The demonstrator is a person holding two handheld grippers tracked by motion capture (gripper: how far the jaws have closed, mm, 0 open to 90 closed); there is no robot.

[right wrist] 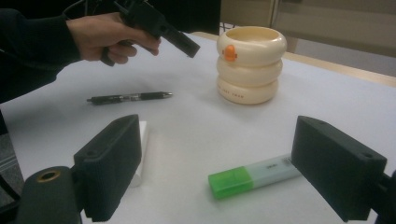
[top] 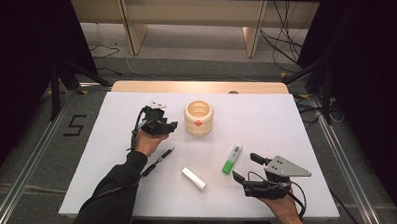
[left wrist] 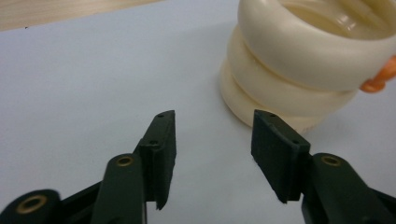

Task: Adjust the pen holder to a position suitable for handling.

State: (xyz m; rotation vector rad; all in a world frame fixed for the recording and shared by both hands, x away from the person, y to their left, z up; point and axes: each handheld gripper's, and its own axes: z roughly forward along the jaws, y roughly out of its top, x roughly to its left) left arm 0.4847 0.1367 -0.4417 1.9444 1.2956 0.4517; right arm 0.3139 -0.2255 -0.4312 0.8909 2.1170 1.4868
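A cream ringed cup [top: 198,118] with an orange knob stands upright at the middle of the white table [top: 266,119]. My left gripper [top: 170,122] hovers just left of it, open and holding nothing; in the left gripper view its jaws [left wrist: 212,140] stand apart above bare table, the cup [left wrist: 303,60] close ahead to the right. My right gripper [top: 244,166] is open near the front right. Between its pads [right wrist: 217,140] lies a green-capped highlighter [right wrist: 252,176], untouched. The same highlighter [top: 231,160] lies just left of that gripper in the high view.
A white block [top: 193,178] lies near the front centre, beside my right gripper's left pad [right wrist: 112,163]. A black pen [top: 158,161] rests by the left forearm. The table's wooden far edge [top: 197,87] runs behind the cup.
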